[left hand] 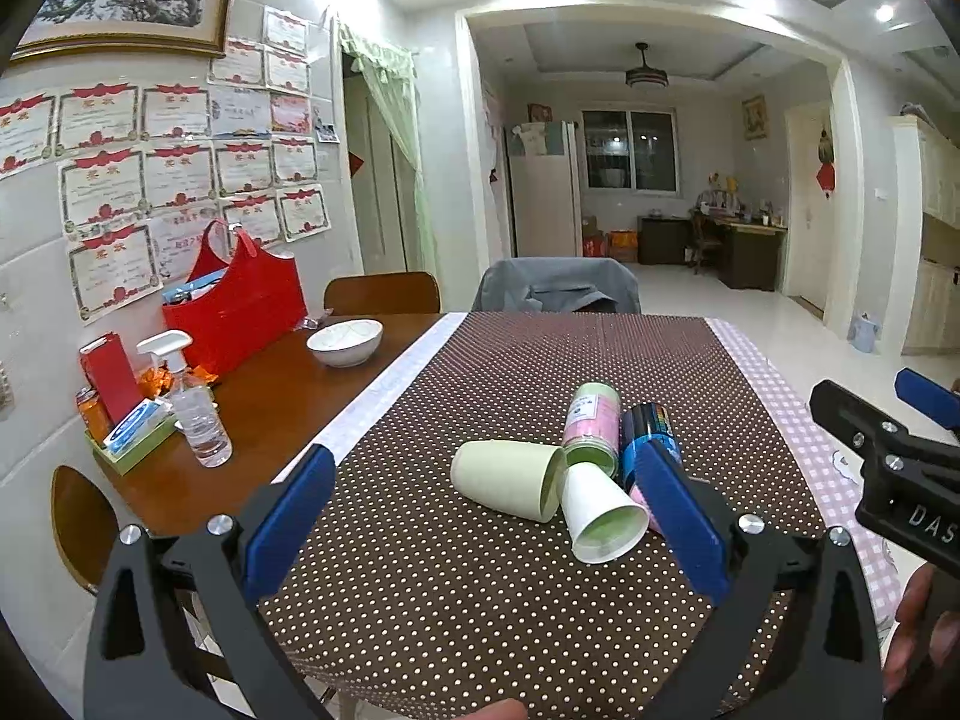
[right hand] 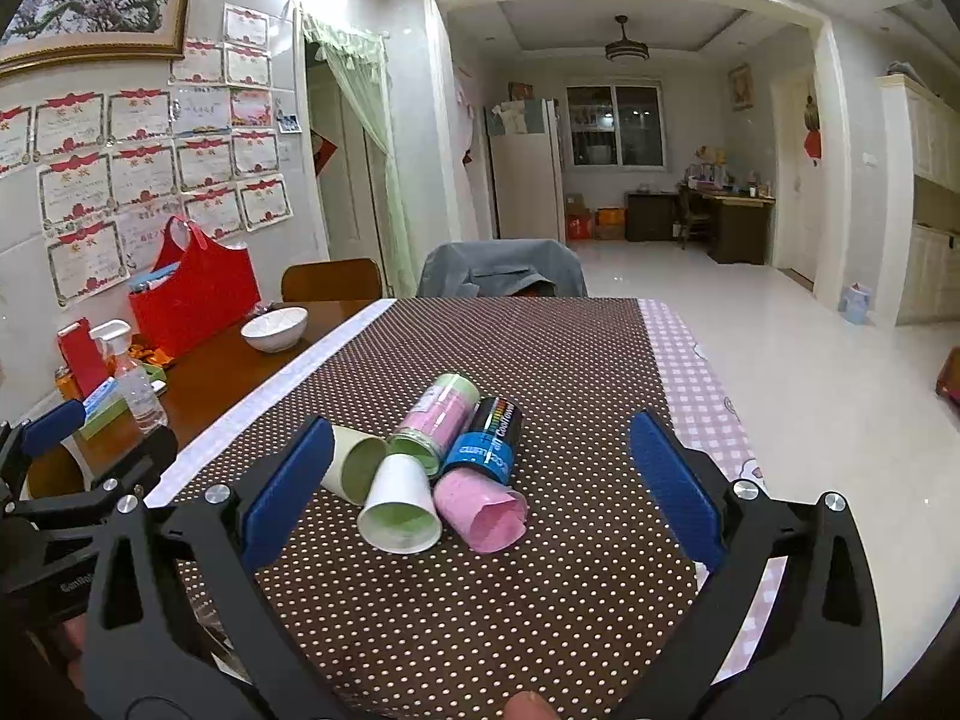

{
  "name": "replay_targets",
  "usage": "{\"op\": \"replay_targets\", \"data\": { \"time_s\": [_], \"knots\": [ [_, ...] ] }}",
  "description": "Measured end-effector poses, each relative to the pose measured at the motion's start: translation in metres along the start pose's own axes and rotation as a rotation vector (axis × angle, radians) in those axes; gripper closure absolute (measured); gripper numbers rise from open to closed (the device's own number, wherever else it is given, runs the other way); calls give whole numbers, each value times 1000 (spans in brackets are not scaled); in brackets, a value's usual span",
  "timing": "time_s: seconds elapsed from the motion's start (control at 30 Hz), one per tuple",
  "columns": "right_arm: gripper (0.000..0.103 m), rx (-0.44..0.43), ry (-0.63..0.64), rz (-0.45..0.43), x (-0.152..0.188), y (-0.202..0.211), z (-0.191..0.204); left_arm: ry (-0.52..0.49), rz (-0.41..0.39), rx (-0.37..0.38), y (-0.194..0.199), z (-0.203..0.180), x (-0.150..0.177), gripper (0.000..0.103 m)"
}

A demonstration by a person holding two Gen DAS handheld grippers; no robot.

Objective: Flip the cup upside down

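Several cups lie on their sides in a cluster on the brown dotted cloth. They are a pale green cup, a white paper cup with a green inside, a pink-and-green cup, a black-and-blue cup and a pink cup. My left gripper is open, held above the cloth in front of the cluster, empty. My right gripper is open and empty, just short of the cups. The pale green cup is partly hidden by its left finger.
To the left on the wooden table stand a white bowl, a red bag, a spray bottle and small boxes. A grey-draped chair stands at the far end. A pink checked cloth covers the right edge.
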State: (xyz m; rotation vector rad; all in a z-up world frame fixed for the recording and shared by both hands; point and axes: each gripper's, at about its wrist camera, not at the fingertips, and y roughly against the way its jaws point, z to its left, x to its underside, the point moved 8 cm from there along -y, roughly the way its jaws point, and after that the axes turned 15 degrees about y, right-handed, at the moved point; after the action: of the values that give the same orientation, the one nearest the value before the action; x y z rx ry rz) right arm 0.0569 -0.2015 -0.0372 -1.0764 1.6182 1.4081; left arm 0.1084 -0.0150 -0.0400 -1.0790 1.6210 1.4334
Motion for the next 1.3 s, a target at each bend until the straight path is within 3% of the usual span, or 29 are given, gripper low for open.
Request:
{"op": "replay_targets", "data": {
  "time_s": [0.37, 0.67, 0.93, 1.3],
  "knots": [
    [6, 5, -27, 96, 23, -53, -34, -85, 93, 16, -62, -33, 10, 5],
    [6, 16, -110, 232, 65, -103, -82, -192, 266, 64, -143, -96, 32, 5],
    [6, 1, -141, 278, 76, -131, -104, -233, 464, 109, -202, -142, 59, 5],
    [6, -4, -221, 327, 96, -155, -127, -225, 636, 81, -258, -154, 88, 5]
  ]
}}
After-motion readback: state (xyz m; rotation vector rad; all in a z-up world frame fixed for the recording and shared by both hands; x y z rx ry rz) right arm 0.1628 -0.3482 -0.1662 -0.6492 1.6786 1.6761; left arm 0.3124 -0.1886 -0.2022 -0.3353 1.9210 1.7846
